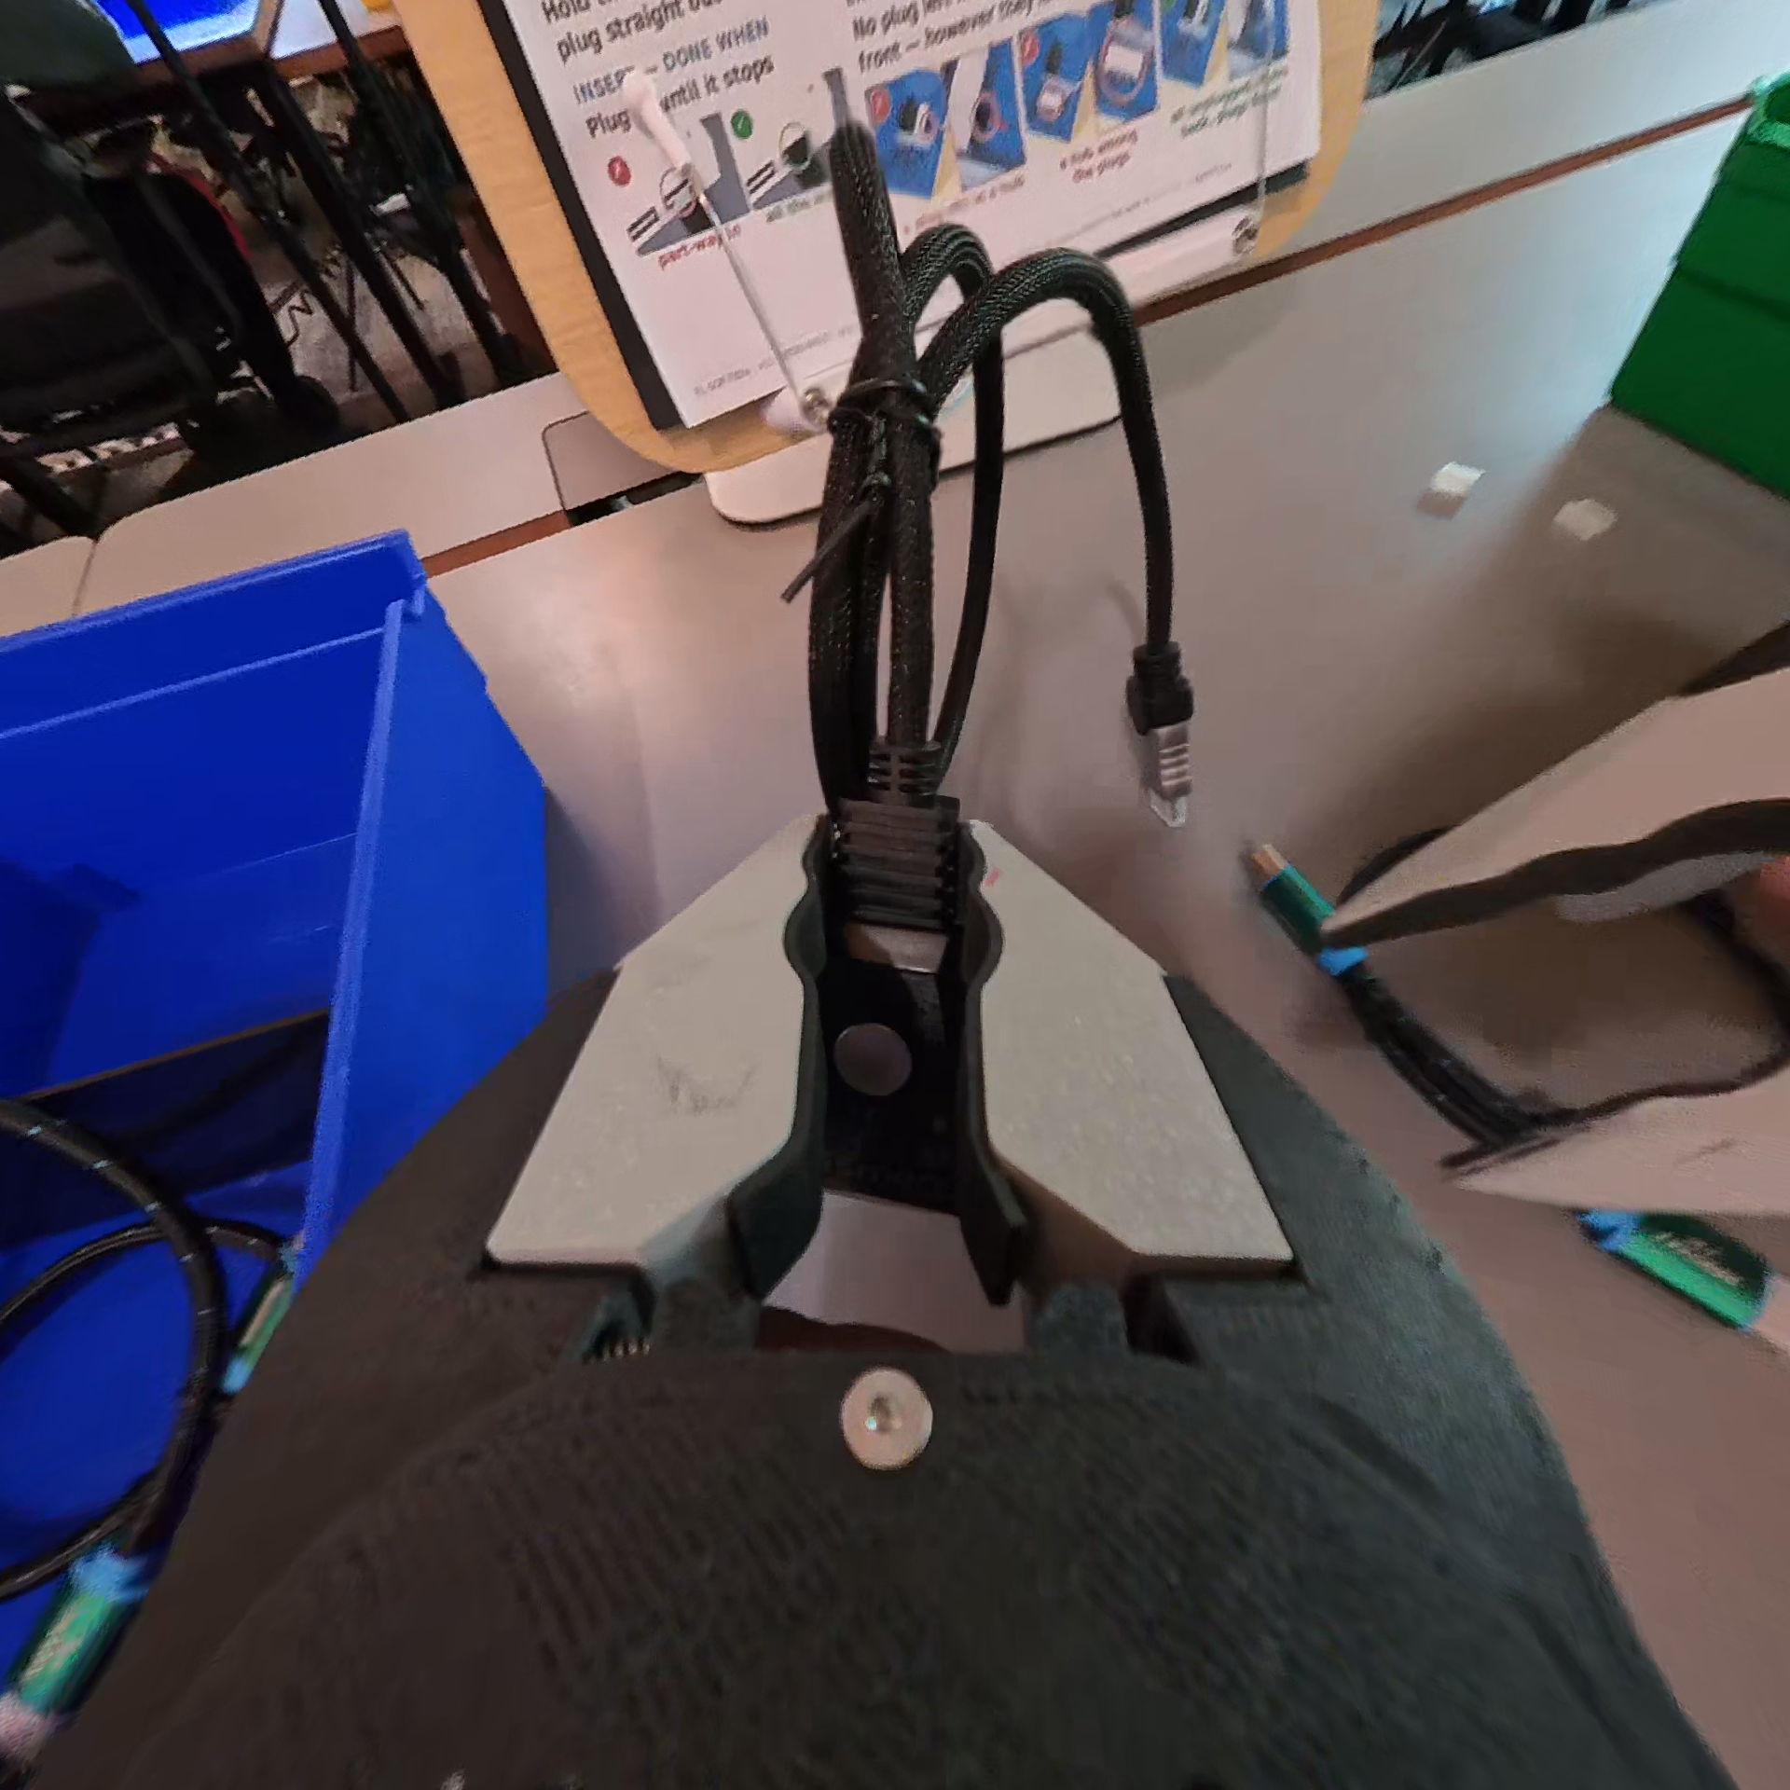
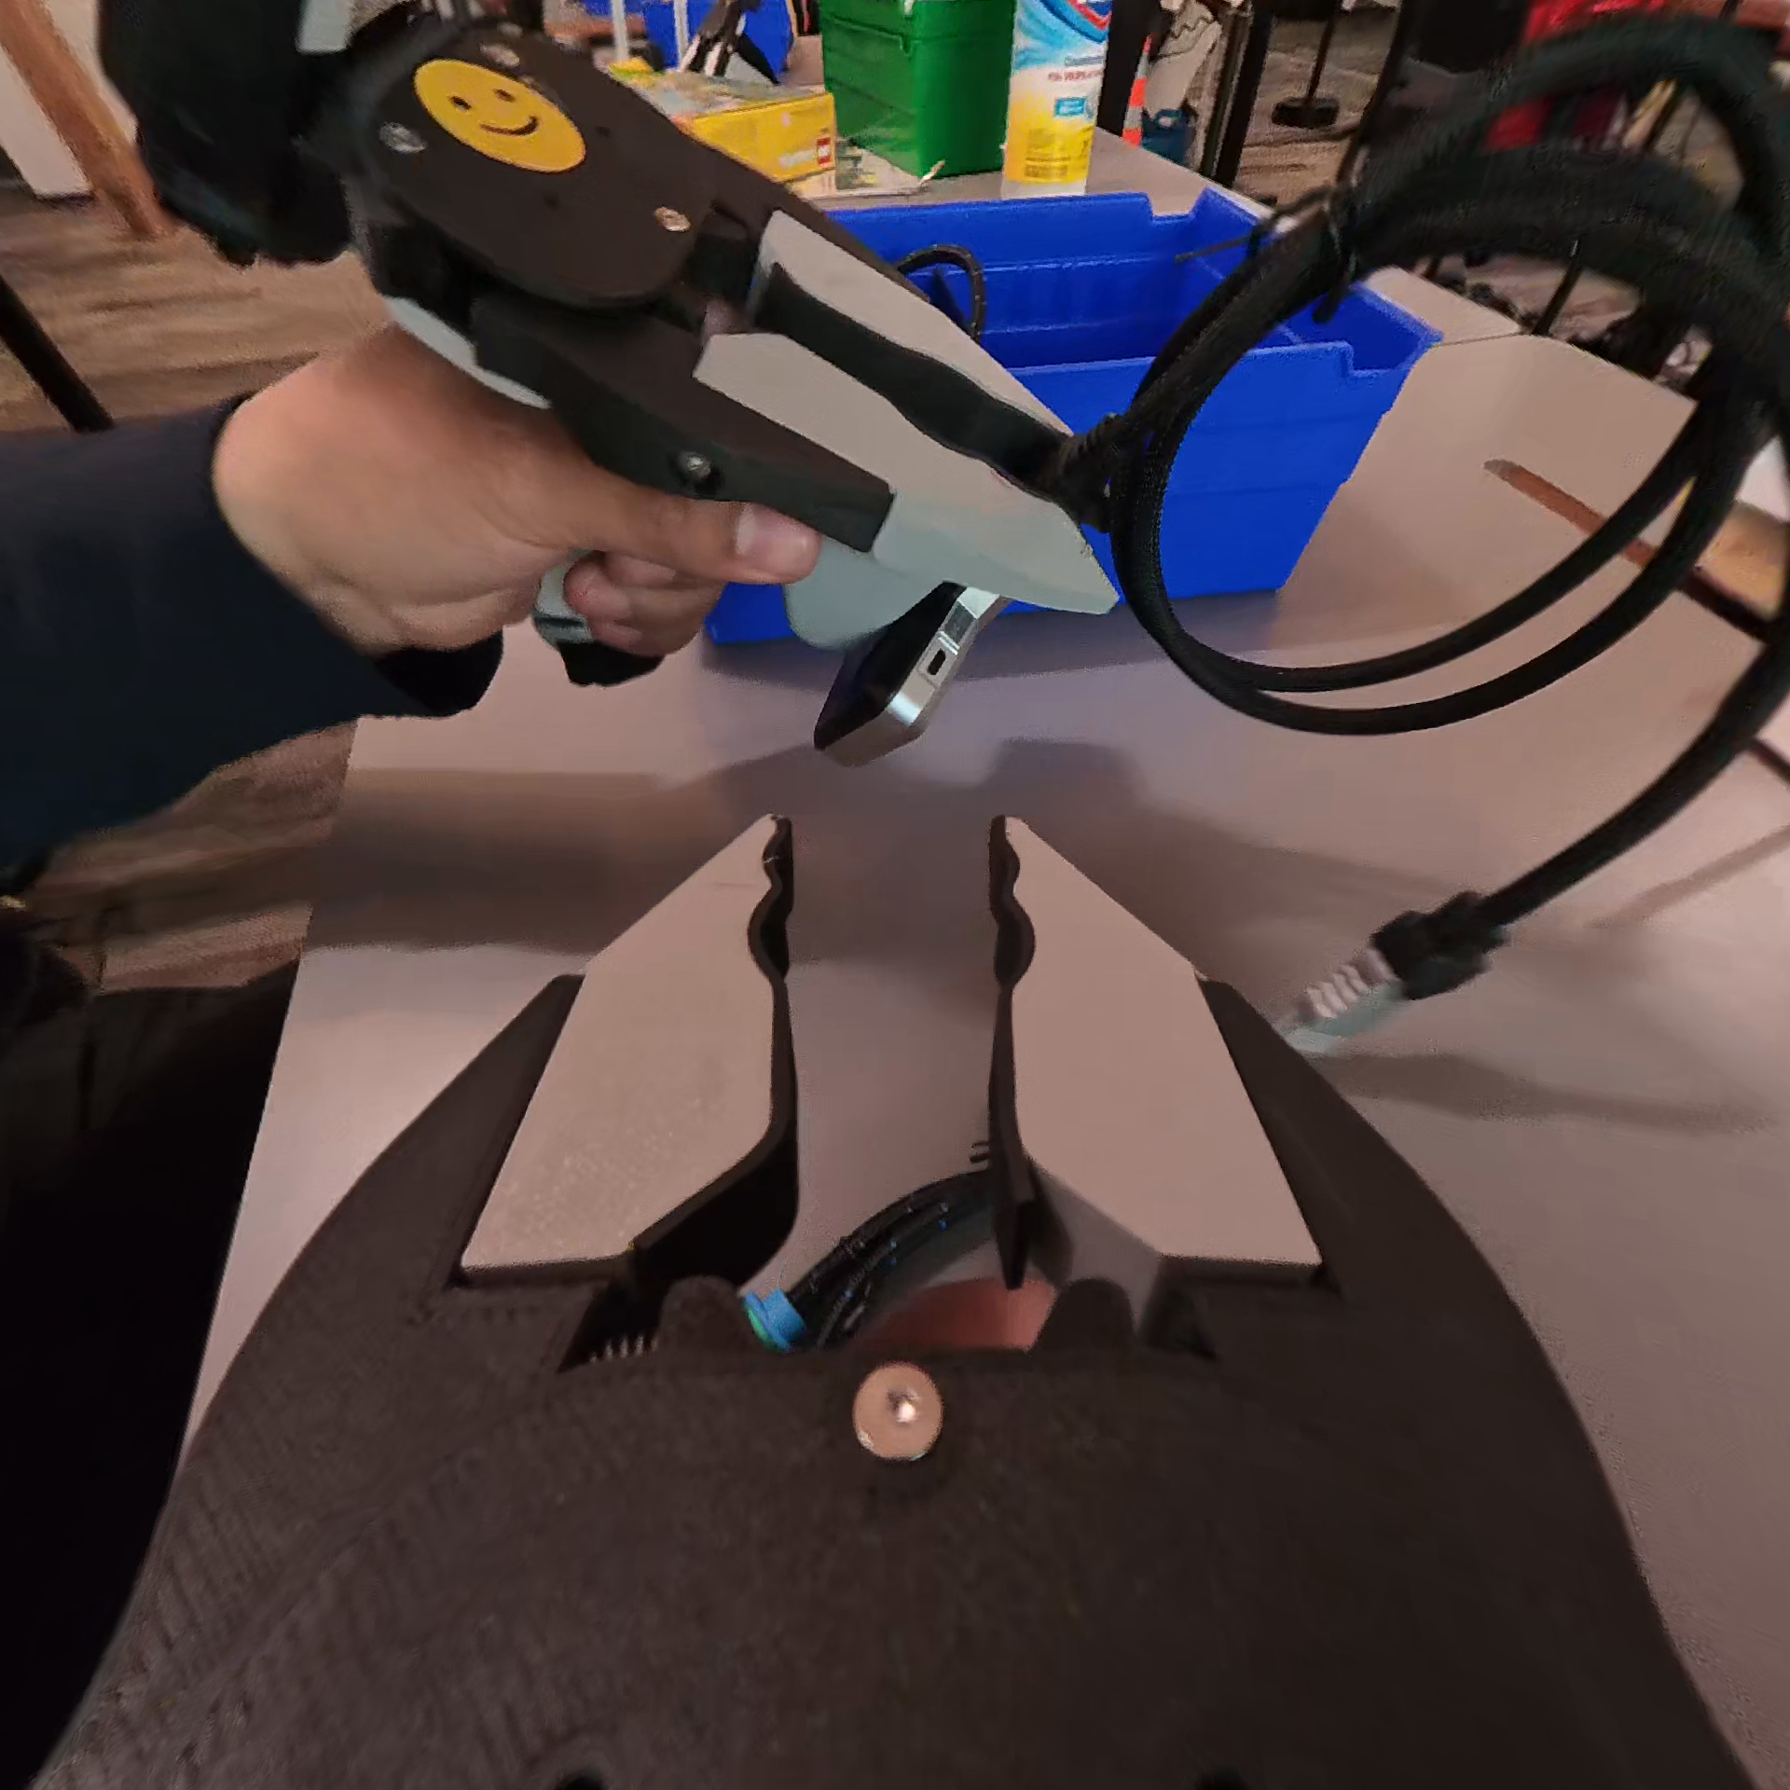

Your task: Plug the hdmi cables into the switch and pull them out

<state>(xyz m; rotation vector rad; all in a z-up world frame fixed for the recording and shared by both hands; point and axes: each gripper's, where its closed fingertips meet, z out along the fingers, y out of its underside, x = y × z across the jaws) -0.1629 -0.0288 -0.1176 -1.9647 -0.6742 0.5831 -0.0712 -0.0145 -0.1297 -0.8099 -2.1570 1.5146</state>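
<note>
My left gripper (image 1: 896, 833) is shut on the black plug (image 1: 896, 862) of a black braided cable bundle (image 1: 901, 407), which is tied with a zip tie and held above the table. The bundle's other end hangs free with a silver and clear plug (image 1: 1162, 756), also in the right wrist view (image 2: 1375, 978). My right gripper (image 2: 891, 843) is open and empty over the table. A cable with a teal plug (image 1: 1298, 901) lies on the table under the right gripper (image 1: 1395, 1046). The left gripper (image 2: 1075, 504) shows at upper left in the right wrist view.
A blue bin (image 1: 291, 775) with cables with teal plugs stands at the left, and also shows in the right wrist view (image 2: 1211, 407). An instruction board (image 1: 872, 145) stands behind. A green box (image 1: 1724, 320) is far right. Another teal plug (image 1: 1685, 1269) lies near the right.
</note>
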